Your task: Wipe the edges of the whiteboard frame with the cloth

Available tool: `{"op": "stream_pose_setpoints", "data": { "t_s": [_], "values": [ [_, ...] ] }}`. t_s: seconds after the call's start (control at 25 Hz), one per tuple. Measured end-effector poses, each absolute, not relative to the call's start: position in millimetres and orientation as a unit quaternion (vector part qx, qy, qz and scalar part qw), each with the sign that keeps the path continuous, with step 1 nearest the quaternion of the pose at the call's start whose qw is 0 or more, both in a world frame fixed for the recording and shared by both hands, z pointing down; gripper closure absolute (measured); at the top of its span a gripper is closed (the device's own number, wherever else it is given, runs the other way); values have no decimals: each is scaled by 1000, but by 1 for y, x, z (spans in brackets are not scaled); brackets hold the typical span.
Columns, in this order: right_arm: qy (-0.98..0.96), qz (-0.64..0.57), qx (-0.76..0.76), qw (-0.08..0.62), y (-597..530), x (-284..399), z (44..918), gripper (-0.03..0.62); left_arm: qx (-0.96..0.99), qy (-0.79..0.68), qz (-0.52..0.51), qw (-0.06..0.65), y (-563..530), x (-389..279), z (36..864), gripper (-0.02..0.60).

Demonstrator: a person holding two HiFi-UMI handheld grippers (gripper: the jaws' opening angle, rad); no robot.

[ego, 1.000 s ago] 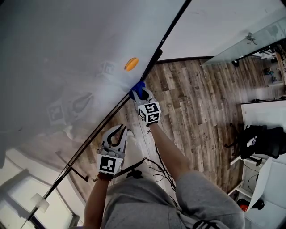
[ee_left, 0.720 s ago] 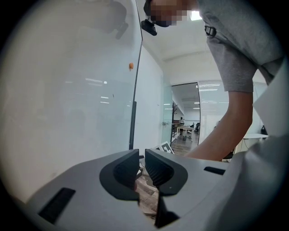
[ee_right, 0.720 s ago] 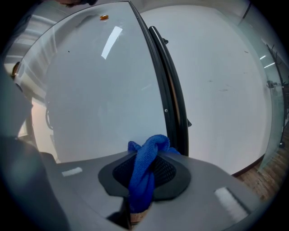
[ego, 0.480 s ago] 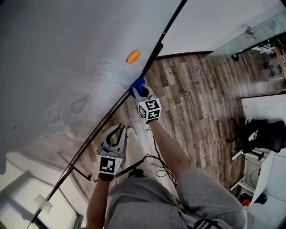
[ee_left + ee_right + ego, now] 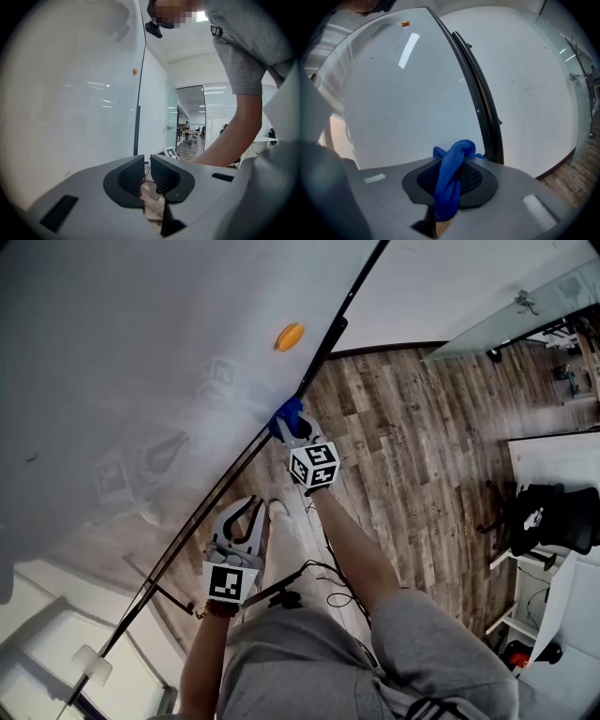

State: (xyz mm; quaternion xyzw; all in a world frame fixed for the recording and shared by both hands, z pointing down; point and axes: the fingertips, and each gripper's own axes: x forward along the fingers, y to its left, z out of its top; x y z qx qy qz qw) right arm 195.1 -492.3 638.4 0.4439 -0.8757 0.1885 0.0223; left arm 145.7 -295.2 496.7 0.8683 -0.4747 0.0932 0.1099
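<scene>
Right gripper view shows the right gripper [image 5: 451,174] clamped on the blue cloth [image 5: 448,185], seemingly touching the whiteboard frame [image 5: 480,110]. The left gripper [image 5: 147,172], near this frame, is closed and holds nothing.

Blocked on L by whiteboard [image 5: 141,381] face, w/ black frame [image 5: 330,329] running diag along its edge. Orange magnet [image 5: 289,336] on board near frame, just past right gripper [image 5: 292,427] & blue cloth [image 5: 287,412] held at frame. Open wood floor [image 5: 422,446] to R of frame, room to swing there. Tighter lower down: left gripper [image 5: 251,510] close beside frame, black stand strut [image 5: 173,601] & cables [image 5: 326,575] crowding that stretch. Black chair [image 5: 553,521] well apart, far R.
</scene>
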Motion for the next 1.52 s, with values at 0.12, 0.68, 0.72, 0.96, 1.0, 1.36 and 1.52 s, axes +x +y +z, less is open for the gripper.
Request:
{"op": "stream_pose_setpoints", "data": {
  "t_s": [0.12,0.68,0.72,0.96,1.0,1.36,1.52],
  "values": [
    [-873,193,447,19,-490,193,638,536,870,-473,94,106,-293,142,494,535],
    [-865,220,451,-4,-474,182,641,537,866,-479,100,104,-273,125,495,535],
    [-865,221,451,-5,-474,182,641,536,865,-480,100,104,-273,124,496,535],
    [-866,224,448,-2,-468,177,643,536,862,-486,95,108,-265,118,496,535],
    [-866,224,447,-1,-468,176,643,537,861,-487,95,109,-264,117,496,535],
    [-875,212,435,17,-455,163,643,536,858,-495,92,101,-258,112,498,535],
    [-874,214,436,16,-451,158,644,537,857,-498,93,94,-252,108,499,535]
  ]
}}
